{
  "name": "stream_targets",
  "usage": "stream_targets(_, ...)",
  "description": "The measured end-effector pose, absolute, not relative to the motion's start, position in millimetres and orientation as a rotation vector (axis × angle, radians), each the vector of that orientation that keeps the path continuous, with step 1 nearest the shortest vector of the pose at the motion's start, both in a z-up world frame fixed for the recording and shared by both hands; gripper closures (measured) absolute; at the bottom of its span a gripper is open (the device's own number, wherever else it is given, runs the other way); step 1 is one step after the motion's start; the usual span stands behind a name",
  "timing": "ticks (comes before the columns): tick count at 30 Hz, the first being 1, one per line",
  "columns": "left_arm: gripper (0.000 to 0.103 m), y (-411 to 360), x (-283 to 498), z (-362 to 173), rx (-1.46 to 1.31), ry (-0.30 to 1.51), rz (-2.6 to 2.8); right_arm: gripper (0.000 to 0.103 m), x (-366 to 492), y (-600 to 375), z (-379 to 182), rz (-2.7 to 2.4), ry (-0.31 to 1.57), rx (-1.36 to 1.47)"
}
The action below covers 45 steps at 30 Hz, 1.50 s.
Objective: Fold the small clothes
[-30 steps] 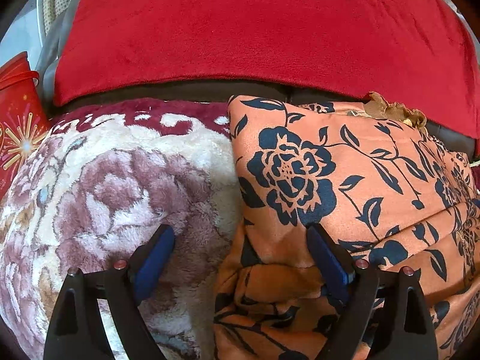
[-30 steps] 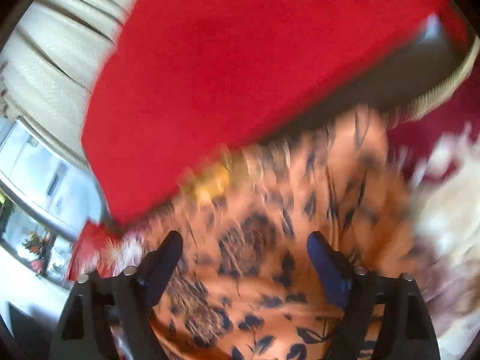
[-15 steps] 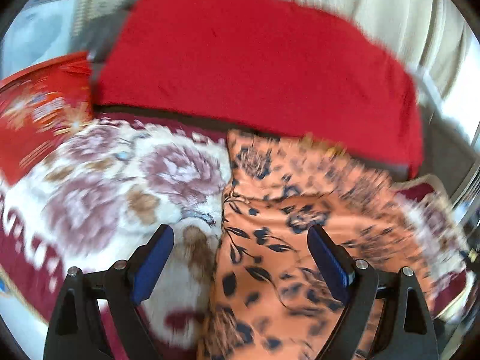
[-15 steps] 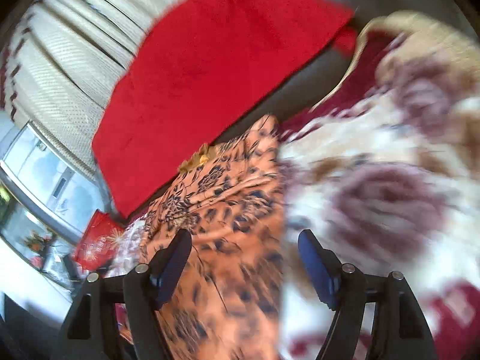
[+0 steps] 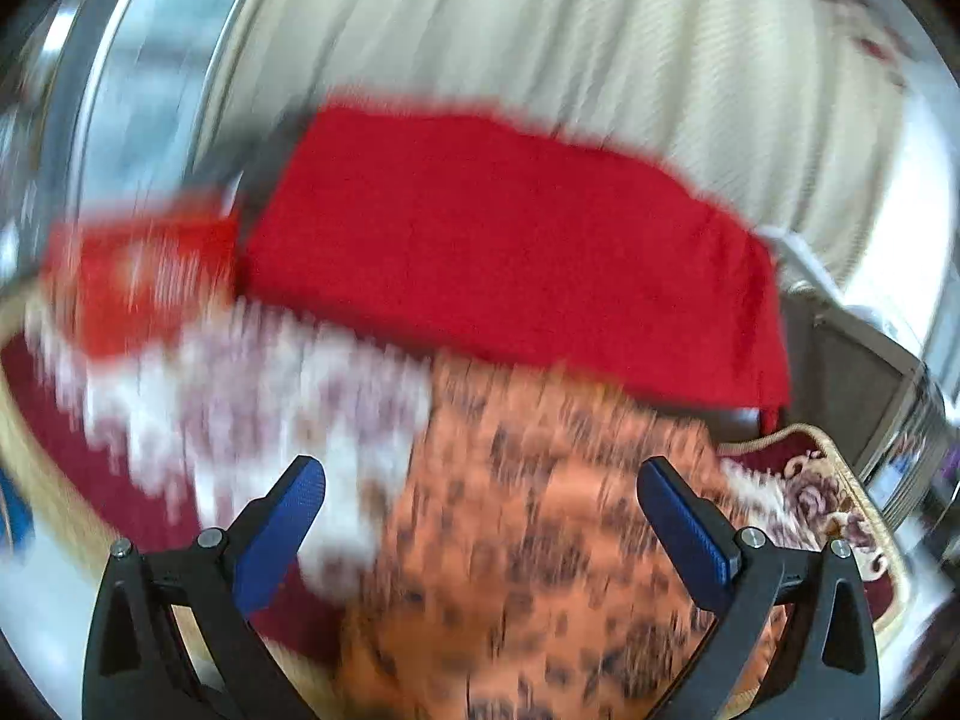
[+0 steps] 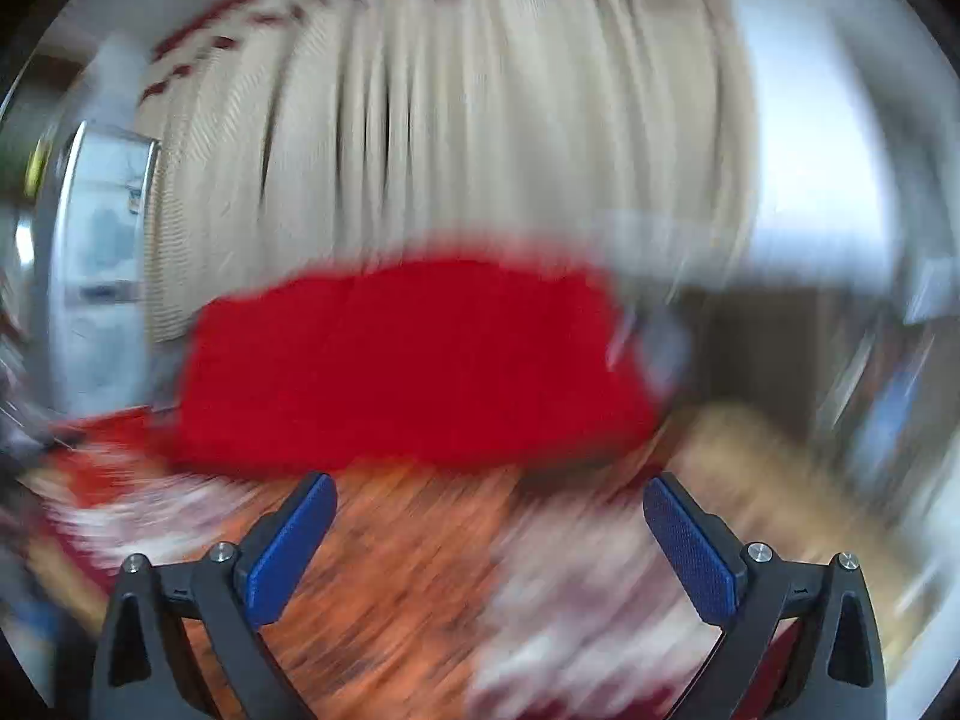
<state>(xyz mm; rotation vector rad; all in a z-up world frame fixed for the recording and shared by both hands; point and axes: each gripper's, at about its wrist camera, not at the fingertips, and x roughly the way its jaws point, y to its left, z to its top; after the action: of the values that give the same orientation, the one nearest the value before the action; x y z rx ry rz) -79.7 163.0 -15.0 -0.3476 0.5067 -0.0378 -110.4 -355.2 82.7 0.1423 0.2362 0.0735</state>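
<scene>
Nearest each camera, the left gripper (image 5: 480, 498) and right gripper (image 6: 489, 516) have just been opening; their blue fingers (image 5: 282, 531) stand spread wide with nothing between them. Below them lies the orange flowered garment (image 5: 540, 540), flat on a floral blanket (image 5: 258, 384). Behind the garment sits a red cushion (image 5: 510, 258); behind that hangs a cream curtain (image 5: 540, 30).
</scene>
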Motion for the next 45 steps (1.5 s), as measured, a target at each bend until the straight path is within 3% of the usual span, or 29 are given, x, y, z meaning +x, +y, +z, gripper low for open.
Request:
stream_targets(1, 0.0, 171, -77, -37, -0.4, 0.564, -0.009, 0.002, -89, -369, 50, 0.146, 0.377, 0.291)
stream_targets(2, 0.0, 178, -75, -55, -0.437, 0.617, 0.018, 0.015, -77, -378, 25, 0.172, 0.465, 0.385)
stream_targets(3, 0.0, 183, -73, -73, -0.461, 0.668, 0.042, 0.038, -63, -386, -6, 0.185, 0.568, 0.492)
stream_targets(4, 0.0, 188, -71, -89, -0.479, 0.715, 0.061, 0.046, -51, -394, -36, 0.188, 0.665, 0.59)
stream_targets(7, 0.0, 188, -75, -114, -0.499, 0.773, 0.066, 0.05, -37, -410, -99, 0.208, 0.813, 0.852)
stream_targets(14, 0.0, 184, -67, -146, -0.509, 0.858, 0.073, 0.046, -44, -413, -114, 0.24, 0.833, 0.939)
stream_targets(15, 0.0, 184, -67, -148, -0.508, 0.863, 0.072, 0.051, -39, -410, -117, 0.233, 0.845, 0.928)
stream_targets(16, 0.0, 184, -68, -149, -0.508, 0.866, 0.07, 0.058, -44, -402, -122, 0.226, 0.86, 0.917)
stream_targets(17, 0.0, 184, -69, -150, -0.507, 0.867, 0.07, 0.085, -42, -401, -122, 0.213, 0.875, 0.895)
stream_targets(18, 0.0, 185, -70, -149, -0.509, 0.862, 0.071, 0.095, -43, -398, -121, 0.187, 0.891, 0.853)
stream_targets(23, 0.0, 193, -74, -139, -0.505, 0.83, 0.074, 0.095, -52, -422, -98, 0.0, 0.816, 0.752)
stream_targets(24, 0.0, 194, -73, -140, -0.513, 0.831, 0.072, 0.091, -52, -428, -95, -0.016, 0.82, 0.735)
stream_targets(28, 0.0, 202, -79, -139, -0.551, 0.826, 0.087, 0.089, -50, -430, -95, 0.103, 0.807, 0.82)
stream_targets(29, 0.0, 203, -81, -138, -0.555, 0.826, 0.087, 0.075, -51, -429, -94, 0.096, 0.792, 0.823)
stream_targets(30, 0.0, 204, -81, -137, -0.553, 0.827, 0.083, 0.041, -55, -430, -93, 0.089, 0.768, 0.836)
stream_targets(31, 0.0, 205, -81, -136, -0.548, 0.829, 0.084, 0.02, -57, -431, -92, 0.092, 0.754, 0.848)
stream_targets(32, 0.0, 206, -81, -135, -0.544, 0.828, 0.087, 0.006, -59, -431, -92, 0.098, 0.733, 0.866)
stream_targets(37, 0.0, 200, -68, -150, -0.55, 0.906, 0.045, 0.007, -46, -416, -90, 0.168, 0.764, 0.805)
stream_targets(38, 0.0, 199, -65, -154, -0.554, 0.922, 0.052, 0.01, -41, -414, -94, 0.183, 0.772, 0.8)
stream_targets(40, 0.0, 201, -65, -155, -0.579, 0.918, 0.071, 0.026, -34, -411, -101, 0.197, 0.811, 0.796)
stream_targets(41, 0.004, 203, -66, -154, -0.595, 0.906, 0.071, 0.041, -33, -409, -103, 0.207, 0.83, 0.797)
stream_targets(42, 0.009, 203, -66, -153, -0.602, 0.901, 0.066, 0.045, -32, -406, -102, 0.216, 0.832, 0.785)
stream_targets(43, 0.037, 202, -64, -154, -0.583, 0.915, 0.058, 0.045, -33, -403, -99, 0.216, 0.831, 0.752)
stream_targets(44, 0.072, 199, -59, -158, -0.552, 0.952, 0.056, 0.045, -32, -401, -98, 0.211, 0.835, 0.734)
stream_targets(45, 0.079, 199, -54, -163, -0.529, 1.003, 0.085, 0.045, -31, -401, -100, 0.204, 0.843, 0.729)
